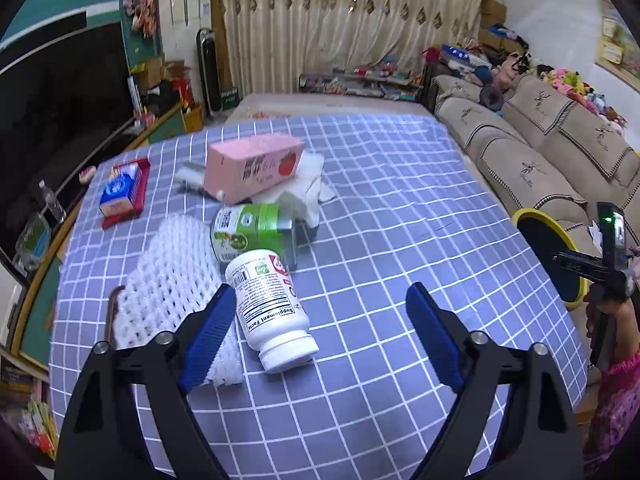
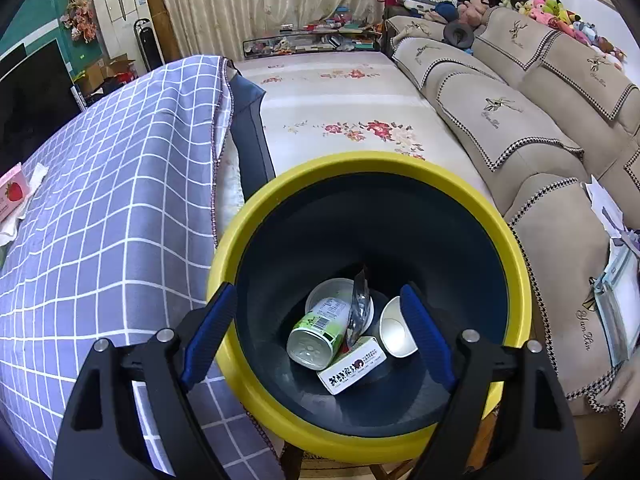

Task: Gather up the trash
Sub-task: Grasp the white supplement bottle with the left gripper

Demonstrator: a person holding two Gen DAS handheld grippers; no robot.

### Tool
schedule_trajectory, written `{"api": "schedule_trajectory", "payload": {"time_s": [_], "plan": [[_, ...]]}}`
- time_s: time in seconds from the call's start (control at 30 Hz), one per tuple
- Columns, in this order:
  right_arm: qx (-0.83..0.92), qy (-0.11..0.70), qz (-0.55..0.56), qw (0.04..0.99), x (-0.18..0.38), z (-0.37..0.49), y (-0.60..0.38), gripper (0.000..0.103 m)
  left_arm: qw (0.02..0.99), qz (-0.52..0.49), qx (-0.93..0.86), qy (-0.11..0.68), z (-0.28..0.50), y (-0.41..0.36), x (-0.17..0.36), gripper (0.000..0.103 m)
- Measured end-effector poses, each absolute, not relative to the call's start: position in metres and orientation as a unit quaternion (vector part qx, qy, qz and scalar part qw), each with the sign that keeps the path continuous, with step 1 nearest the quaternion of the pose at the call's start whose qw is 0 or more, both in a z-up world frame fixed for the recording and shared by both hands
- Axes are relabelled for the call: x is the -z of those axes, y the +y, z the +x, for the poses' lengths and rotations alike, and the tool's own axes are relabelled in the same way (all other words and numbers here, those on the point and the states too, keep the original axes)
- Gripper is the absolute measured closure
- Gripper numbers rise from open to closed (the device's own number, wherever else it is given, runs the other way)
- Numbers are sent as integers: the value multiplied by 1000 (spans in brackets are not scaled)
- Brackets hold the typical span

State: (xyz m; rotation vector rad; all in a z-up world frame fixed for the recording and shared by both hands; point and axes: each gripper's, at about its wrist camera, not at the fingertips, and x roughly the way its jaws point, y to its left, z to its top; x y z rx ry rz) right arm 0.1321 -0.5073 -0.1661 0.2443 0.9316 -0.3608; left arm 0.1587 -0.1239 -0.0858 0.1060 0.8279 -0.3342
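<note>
The left gripper (image 1: 320, 328) has its claw wide with nothing held; the white supplement bottle (image 1: 272, 312) lies on its side low in the middle of the frame, right beside the left blue pad (image 1: 210, 332); I think this bottle is next, so the claw should slide left until the bottle sits between both pads, then squeeze across its round body so it cannot roll away. Behind it lie a white foam net (image 1: 172, 284), a green can (image 1: 250, 228) and a pink carton (image 1: 252, 168) on the checked cloth (image 1: 400, 220).

The right gripper (image 2: 320, 332) is wide and empty too, hanging over the yellow bin (image 2: 372, 164), which already has a can, a cup and a small box inside.

The far carton hides part of a white tissue; the bin's bottom is dark, so more may lie there.
</note>
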Motion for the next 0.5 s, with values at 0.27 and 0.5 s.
{"api": "schedule_trajectory", "payload": {"time_s": [0.27,0.5], "plan": [[168,445,119,872,168,136,-510,23,888,55,111,443,186,-119,113,26],[164,448,120,871,172,139,-507,23,885,68,98,451,197,-119,125,35]]}}
